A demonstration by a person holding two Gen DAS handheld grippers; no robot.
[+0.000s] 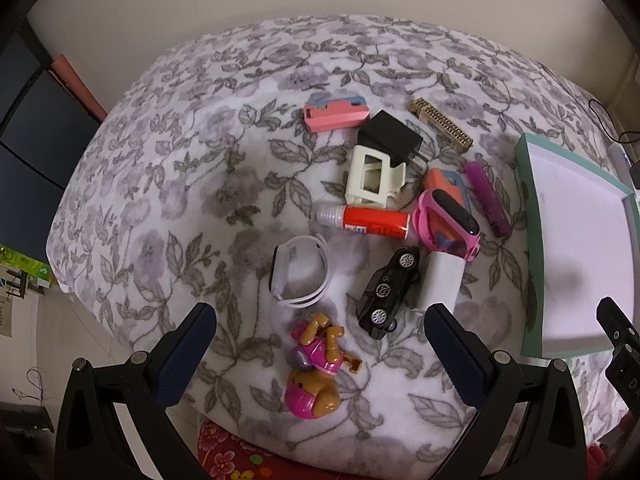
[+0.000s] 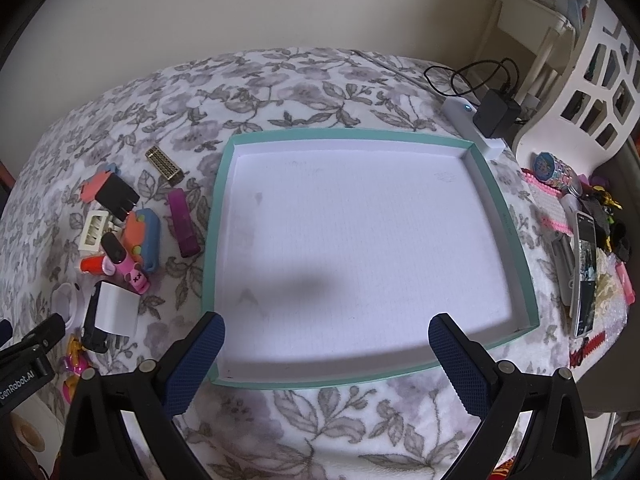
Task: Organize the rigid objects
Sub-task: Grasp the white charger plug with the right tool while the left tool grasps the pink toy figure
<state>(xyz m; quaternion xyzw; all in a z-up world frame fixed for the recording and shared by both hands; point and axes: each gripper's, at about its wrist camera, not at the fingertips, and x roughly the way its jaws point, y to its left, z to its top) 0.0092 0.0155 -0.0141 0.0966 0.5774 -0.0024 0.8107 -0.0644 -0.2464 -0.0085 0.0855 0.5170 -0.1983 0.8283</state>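
Observation:
Small rigid items lie scattered on a floral blanket (image 1: 200, 128). Nearest my open left gripper (image 1: 320, 322) lies a pink and brown toy dog (image 1: 314, 368), just below the fingertips. Beyond it sit a white watch (image 1: 300, 274), a black toy car (image 1: 388, 292), a white block (image 1: 442, 280), a red glue stick (image 1: 364, 222), a pink watch (image 1: 448, 218), a purple tube (image 1: 486, 198) and a black plug (image 1: 390, 136). A shallow teal-rimmed box (image 2: 496, 208) with a bare white floor lies ahead of my open right gripper (image 2: 326, 334), which hovers over its near edge.
A cream frame (image 1: 370, 176), a pink case (image 1: 336, 114) and a gold comb-like piece (image 1: 442, 126) lie farther back. Right of the box are a power strip with a black adapter (image 2: 496, 114), a phone (image 2: 586, 276), trinkets and a white basket (image 2: 580, 92). The blanket drops off at the near edge.

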